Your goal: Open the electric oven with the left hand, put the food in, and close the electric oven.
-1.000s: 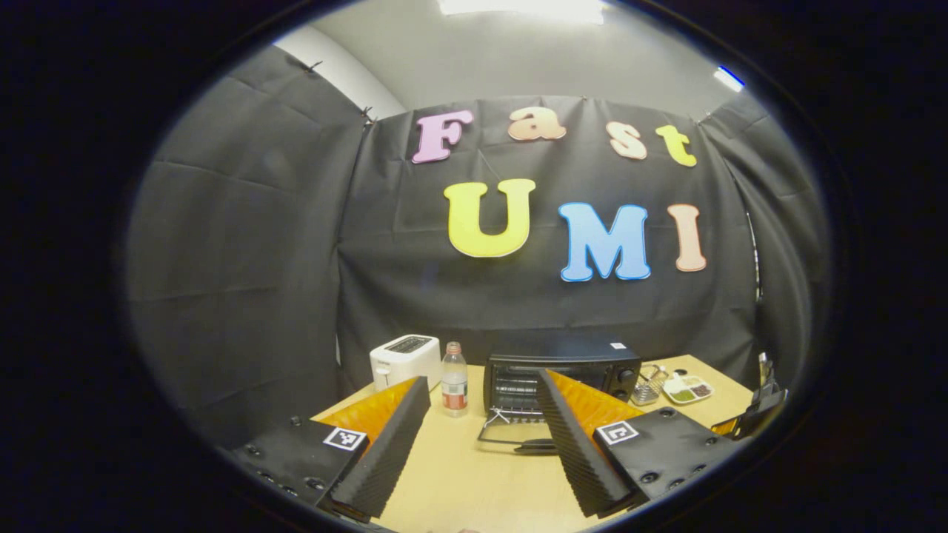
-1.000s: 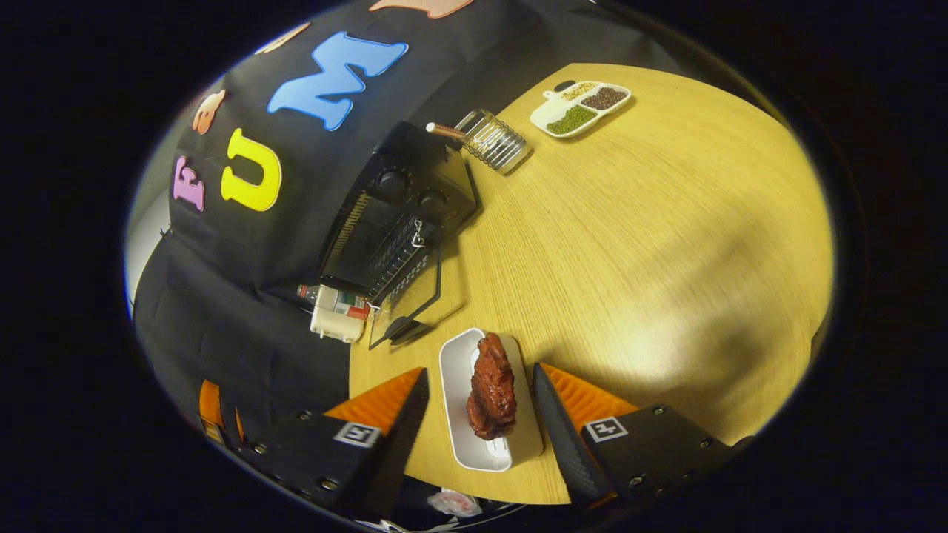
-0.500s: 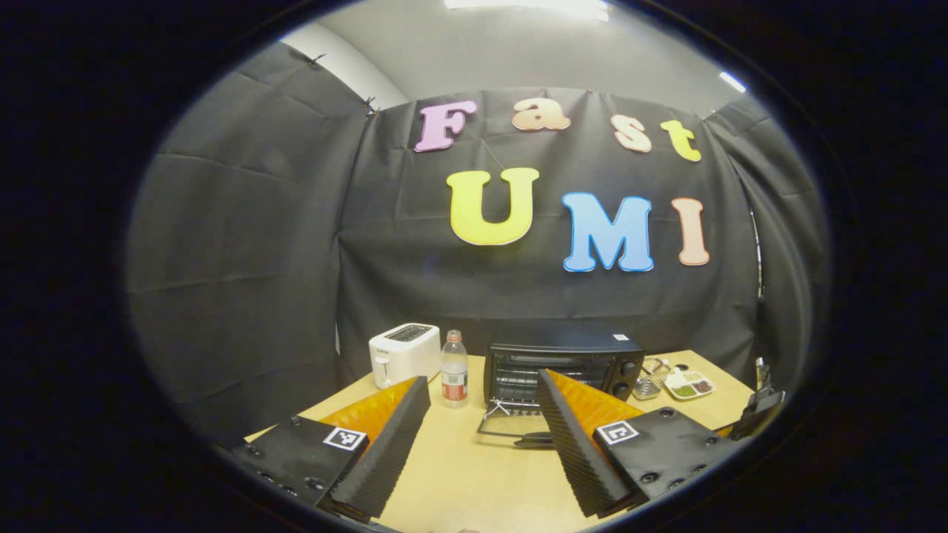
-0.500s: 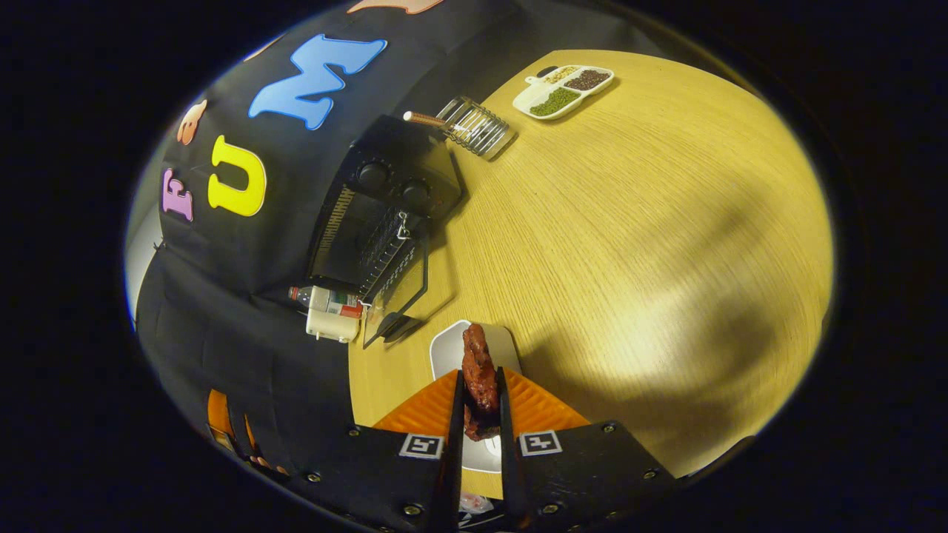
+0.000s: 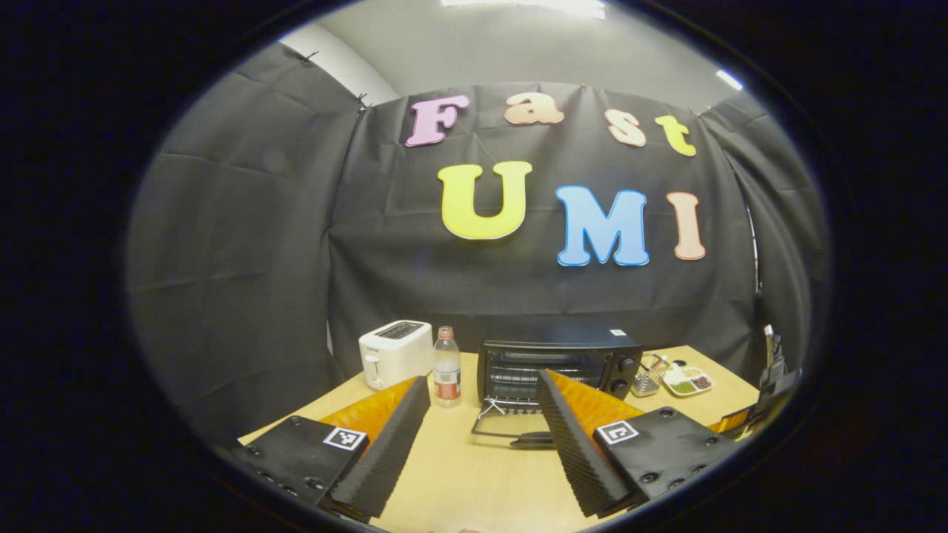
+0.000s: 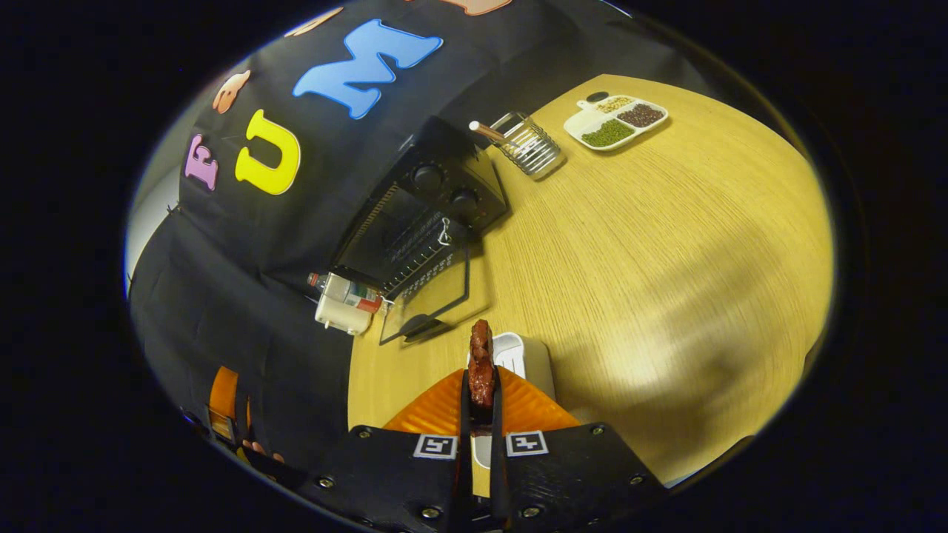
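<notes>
**Meat's picked up, oven's waiting**

Right gripper point(image 6: 480, 403) is pinched on the food point(image 6: 481, 363), a reddish chunk, just above the white plate point(image 6: 518, 354) in front of the electric oven point(image 6: 426, 215). Oven door looks flat open, I think. Left gripper point(image 5: 481, 437) idles, fingers wide. Next move: carry it onto the rack.

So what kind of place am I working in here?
Probably a staged kitchen counter in a recording booth, not a real kitchen: a wooden table backed by black cloth, holding an open oven, a toaster and a bottle.
</notes>
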Motion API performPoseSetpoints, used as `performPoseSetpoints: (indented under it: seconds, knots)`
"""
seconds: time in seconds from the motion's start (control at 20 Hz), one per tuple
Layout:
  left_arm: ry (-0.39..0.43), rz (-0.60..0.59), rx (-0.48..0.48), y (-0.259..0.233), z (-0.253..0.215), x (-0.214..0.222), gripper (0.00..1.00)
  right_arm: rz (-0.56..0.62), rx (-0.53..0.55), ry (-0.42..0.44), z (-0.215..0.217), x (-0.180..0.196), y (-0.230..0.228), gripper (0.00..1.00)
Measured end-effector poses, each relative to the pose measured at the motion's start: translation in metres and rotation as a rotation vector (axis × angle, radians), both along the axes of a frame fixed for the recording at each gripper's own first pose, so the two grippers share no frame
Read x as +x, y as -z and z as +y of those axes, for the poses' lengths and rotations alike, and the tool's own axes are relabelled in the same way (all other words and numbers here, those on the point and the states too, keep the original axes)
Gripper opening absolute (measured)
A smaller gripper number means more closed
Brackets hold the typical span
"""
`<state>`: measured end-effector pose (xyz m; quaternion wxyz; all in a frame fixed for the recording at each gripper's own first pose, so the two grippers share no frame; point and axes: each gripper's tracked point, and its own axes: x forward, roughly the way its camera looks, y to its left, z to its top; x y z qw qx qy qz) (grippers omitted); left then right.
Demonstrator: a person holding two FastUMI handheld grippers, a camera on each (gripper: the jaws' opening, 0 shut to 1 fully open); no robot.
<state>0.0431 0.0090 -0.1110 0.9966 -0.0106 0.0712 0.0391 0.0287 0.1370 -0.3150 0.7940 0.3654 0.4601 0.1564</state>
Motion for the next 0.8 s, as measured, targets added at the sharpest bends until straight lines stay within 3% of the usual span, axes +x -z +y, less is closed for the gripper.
performPoseSetpoints:
  seconds: [0.4,0.8]
  knots:
    - [-0.001,-0.006,-0.015,0.003,0.021,0.025,0.97,-0.119,0.051,-0.004,0.040,0.051,-0.046,0.10]
    - [-0.041,0.004,-0.027,0.011,0.064,0.044,1.00,-0.135,0.085,0.003,0.092,0.099,-0.043,0.10]
